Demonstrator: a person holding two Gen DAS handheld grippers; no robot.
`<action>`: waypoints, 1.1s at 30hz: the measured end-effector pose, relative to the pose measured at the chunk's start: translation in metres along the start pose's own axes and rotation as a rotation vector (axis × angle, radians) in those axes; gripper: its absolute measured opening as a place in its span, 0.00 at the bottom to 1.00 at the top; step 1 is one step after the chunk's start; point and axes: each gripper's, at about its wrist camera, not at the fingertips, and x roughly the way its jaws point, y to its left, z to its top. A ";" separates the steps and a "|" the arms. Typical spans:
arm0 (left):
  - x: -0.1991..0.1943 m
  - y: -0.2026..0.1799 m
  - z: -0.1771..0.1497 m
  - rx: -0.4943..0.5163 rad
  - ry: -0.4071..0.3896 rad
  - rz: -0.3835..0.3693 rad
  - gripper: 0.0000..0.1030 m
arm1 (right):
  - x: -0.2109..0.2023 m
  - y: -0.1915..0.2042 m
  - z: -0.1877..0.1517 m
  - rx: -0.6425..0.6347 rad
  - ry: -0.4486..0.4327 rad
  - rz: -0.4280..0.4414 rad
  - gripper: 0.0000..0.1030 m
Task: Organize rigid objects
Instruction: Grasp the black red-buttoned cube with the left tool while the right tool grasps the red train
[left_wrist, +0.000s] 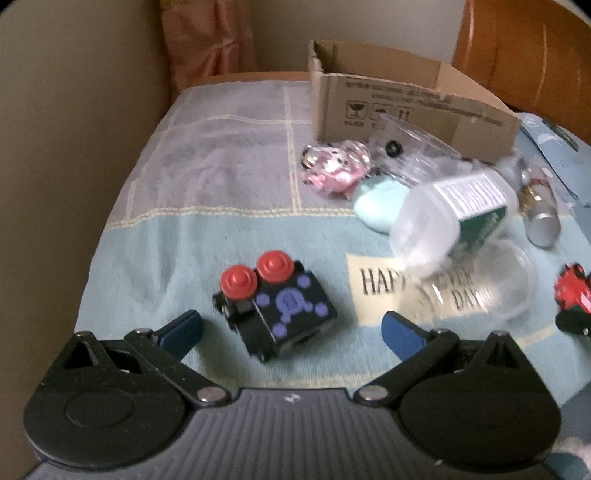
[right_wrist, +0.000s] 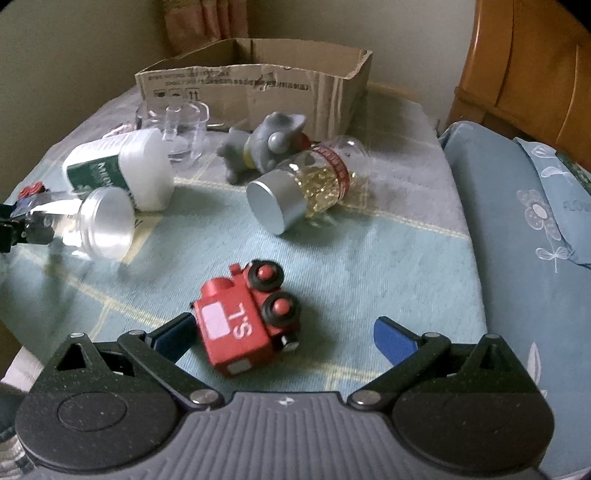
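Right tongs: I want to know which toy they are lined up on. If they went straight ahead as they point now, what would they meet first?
Most likely the red toy train, lying on its side between the open right tongs, nearer the left finger. Depth is hard to judge.

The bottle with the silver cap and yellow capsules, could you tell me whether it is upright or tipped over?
Tipped over. The bottle lies on its side on the cloth, silver cap facing the camera.
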 end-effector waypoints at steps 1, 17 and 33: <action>0.003 0.000 0.002 -0.005 0.001 0.006 0.99 | 0.001 0.000 0.001 0.000 -0.004 0.000 1.00; 0.004 -0.003 0.006 -0.023 -0.003 0.029 0.99 | 0.002 -0.017 0.000 0.047 -0.014 -0.048 1.00; 0.001 -0.007 -0.005 -0.086 -0.042 0.125 1.00 | 0.001 -0.013 -0.006 -0.056 -0.084 0.047 1.00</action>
